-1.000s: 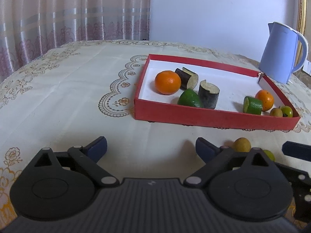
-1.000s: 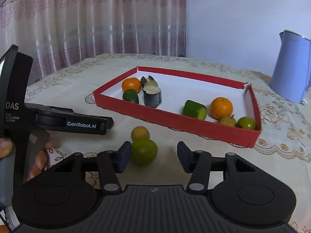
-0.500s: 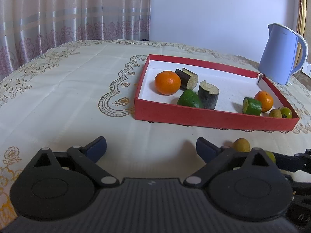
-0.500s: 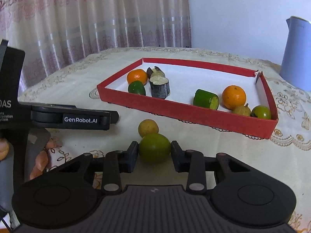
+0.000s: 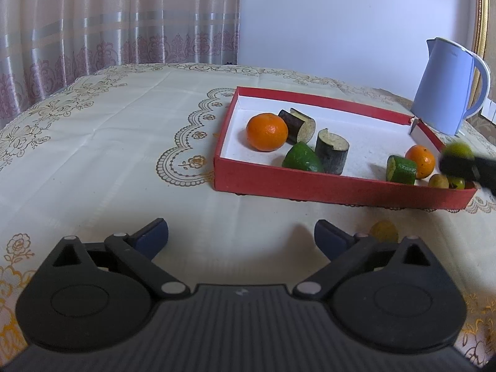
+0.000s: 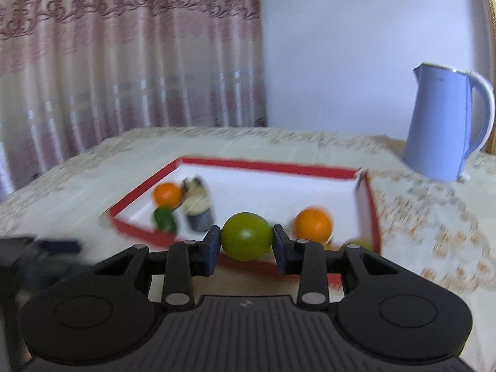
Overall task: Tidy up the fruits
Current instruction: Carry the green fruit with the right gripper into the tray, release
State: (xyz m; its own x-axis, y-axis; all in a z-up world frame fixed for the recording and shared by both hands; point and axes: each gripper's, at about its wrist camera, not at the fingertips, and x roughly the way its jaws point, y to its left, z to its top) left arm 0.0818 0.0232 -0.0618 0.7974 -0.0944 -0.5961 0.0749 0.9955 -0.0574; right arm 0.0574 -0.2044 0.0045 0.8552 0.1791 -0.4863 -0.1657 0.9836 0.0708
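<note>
Left wrist view: left gripper [image 5: 241, 232] hangs over the cloth-covered table [image 5: 102, 155] w/ jaws wide apart, nothing between them. Red tray [image 5: 310, 183] sits toward the table's far right; inside at its left end are an orange [image 5: 267, 131], two dark cut chunks [image 5: 331, 152] and a green wedge [image 5: 302, 157]. At its right end: a green cut piece [image 5: 401, 169], second orange [image 5: 420, 161], two small fruits at the near right corner. A yellowish fruit [image 5: 384, 231] lies on the cloth just outside the tray's near edge. Blue kettle [image 5: 446, 86] stands past the far right corner.

Right wrist view (blurry): right gripper [image 6: 246, 241] is clamped on a green lime [image 6: 246, 240], pads pressing both sides, probably raised above the tray's near edge.
</note>
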